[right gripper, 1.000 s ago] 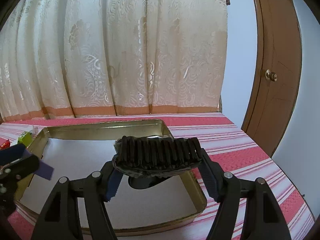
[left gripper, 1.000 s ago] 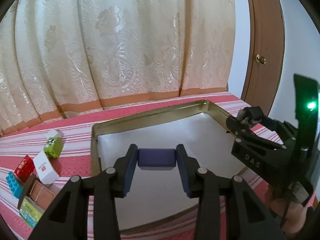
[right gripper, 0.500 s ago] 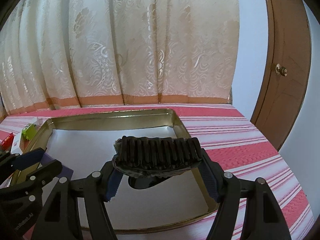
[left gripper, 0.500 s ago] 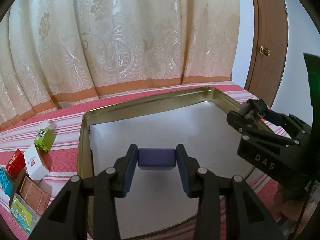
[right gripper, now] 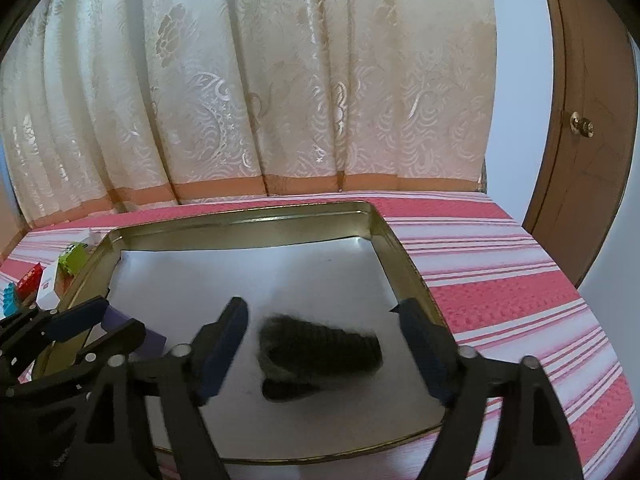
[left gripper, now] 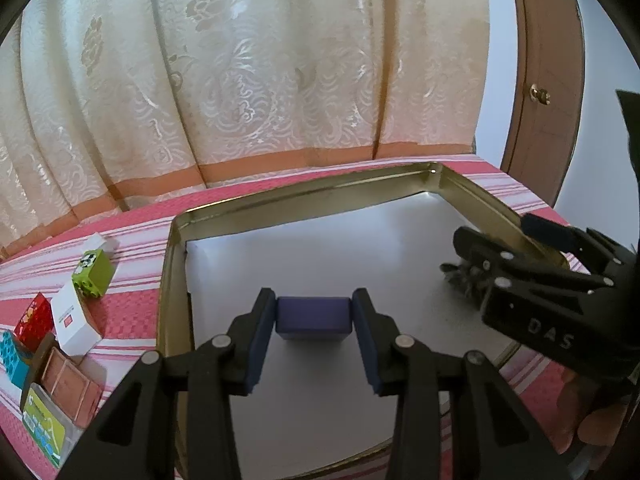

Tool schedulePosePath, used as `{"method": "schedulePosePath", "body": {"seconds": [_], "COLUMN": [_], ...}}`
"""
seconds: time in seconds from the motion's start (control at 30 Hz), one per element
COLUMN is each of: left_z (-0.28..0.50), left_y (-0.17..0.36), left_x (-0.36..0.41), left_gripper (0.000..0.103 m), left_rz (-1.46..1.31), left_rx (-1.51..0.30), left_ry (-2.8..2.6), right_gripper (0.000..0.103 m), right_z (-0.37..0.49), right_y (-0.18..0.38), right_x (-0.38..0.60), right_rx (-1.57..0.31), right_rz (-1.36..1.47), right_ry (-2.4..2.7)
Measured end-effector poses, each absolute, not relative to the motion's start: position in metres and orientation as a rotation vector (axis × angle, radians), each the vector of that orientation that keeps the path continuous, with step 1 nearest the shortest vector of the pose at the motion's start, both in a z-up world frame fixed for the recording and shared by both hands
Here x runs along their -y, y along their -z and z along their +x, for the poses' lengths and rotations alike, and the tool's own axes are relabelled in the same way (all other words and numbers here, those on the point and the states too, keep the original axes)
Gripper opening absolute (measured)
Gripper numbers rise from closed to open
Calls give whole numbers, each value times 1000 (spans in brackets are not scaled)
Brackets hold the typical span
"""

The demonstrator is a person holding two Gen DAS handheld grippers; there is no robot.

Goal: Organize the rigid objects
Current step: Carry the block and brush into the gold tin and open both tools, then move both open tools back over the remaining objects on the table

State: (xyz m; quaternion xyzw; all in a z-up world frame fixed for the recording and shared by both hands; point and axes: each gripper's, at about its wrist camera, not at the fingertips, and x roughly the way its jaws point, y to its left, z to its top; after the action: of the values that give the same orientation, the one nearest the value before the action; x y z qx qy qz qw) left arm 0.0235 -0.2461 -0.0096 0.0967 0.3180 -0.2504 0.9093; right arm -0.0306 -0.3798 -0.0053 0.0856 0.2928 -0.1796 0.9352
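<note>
Purple block (left gripper: pixel 313 314) sits pinched between my left jaws (left gripper: pixel 314 334), held by its two short ends low over the white floor of the gold tin tray (left gripper: pixel 172 280), toward the tray's near left part. It looks stiff and light, with flat faces that give my pads a square seat, so I judge it unlikely to slip.

My right jaws (right gripper: pixel 324 344) are opening, and their pads stand clear on either side of the black ribbed piece (right gripper: pixel 320 346). That piece shows blurred between them, low over the tray floor toward the right wall; whether it has landed I cannot tell. It looks hard, with a ridged top. If I take it again, I would grip across its long ribbed sides.

Room inside the tray is generous: most of the white floor is bare, above all toward the far wall. The walls are low but upright, so anything going in or out has to clear the rim. My right jaws sit close to the right wall. Small boxes and bricks (left gripper: pixel 86 322) lie outside on the striped cloth, just beside the tray's left wall.
</note>
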Motion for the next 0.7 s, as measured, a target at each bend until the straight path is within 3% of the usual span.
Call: {"method": "schedulePosePath", "body": {"seconds": [0.03, 0.1, 0.2, 0.27, 0.37, 0.7], "left_z": [24, 22, 13, 5, -4, -1], "left_y": [10, 9, 3, -4, -11, -12], "left_x": [245, 243, 238, 235, 227, 200], "left_gripper": [42, 68, 92, 103, 103, 103], "left_rz": [196, 194, 196, 210, 218, 194], "left_rx": [-655, -645, -578, -509, -428, -417], "left_ry": [513, 506, 476, 456, 439, 401], "right_gripper": [85, 85, 85, 85, 90, 90], "right_z": [-32, -37, -45, -51, -60, -77], "right_y": [5, 3, 0, -5, -11, -19], "right_x": [380, 384, 387, 387, 385, 391], "right_rx": [-588, -557, -501, -454, -397, -297], "right_rz": [188, 224, 272, 281, 273, 278], "right_ry": [361, 361, 368, 382, 412, 485]}}
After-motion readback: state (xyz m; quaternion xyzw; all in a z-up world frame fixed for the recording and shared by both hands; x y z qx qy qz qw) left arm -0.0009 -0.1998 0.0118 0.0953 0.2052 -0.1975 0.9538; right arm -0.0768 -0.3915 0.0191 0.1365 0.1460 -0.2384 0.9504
